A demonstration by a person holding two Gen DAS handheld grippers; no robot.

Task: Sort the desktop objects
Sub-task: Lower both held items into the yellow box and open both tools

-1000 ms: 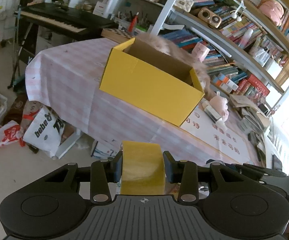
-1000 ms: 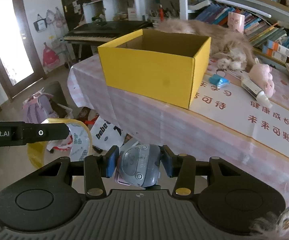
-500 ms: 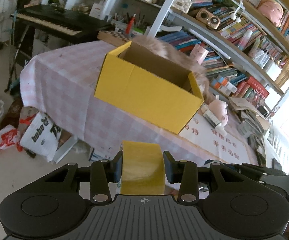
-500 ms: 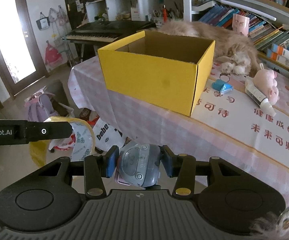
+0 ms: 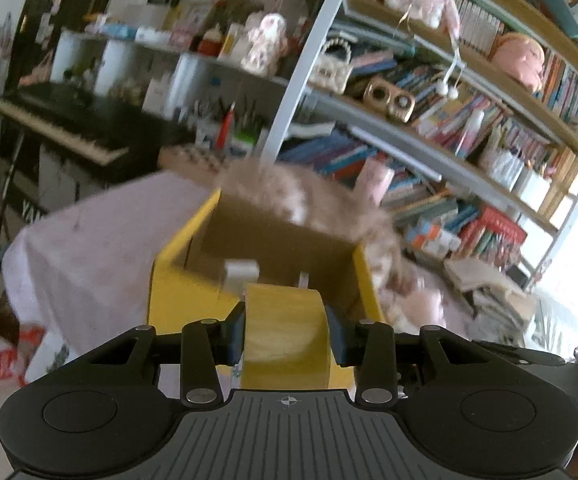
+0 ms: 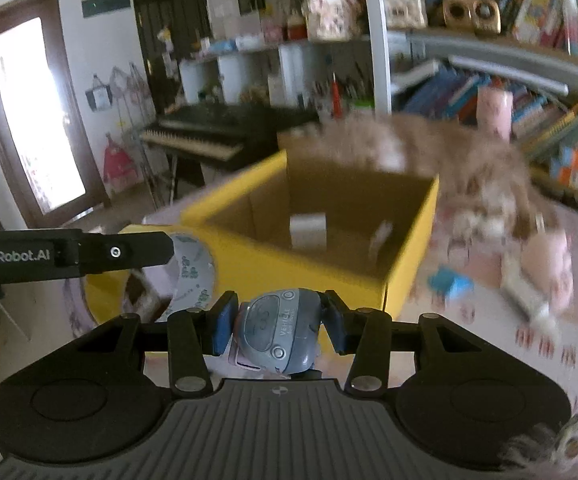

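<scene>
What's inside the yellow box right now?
The yellow box shows a pale roll-like item against its back wall and a blurred white scrap to its right. The near wall hides the floor, so anything lying there cannot be seen.

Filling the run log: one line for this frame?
phase: carry to yellow box | left gripper: shut on tape roll | right gripper: shut on toy car | box: open, not empty | view: motion-blurred
</scene>
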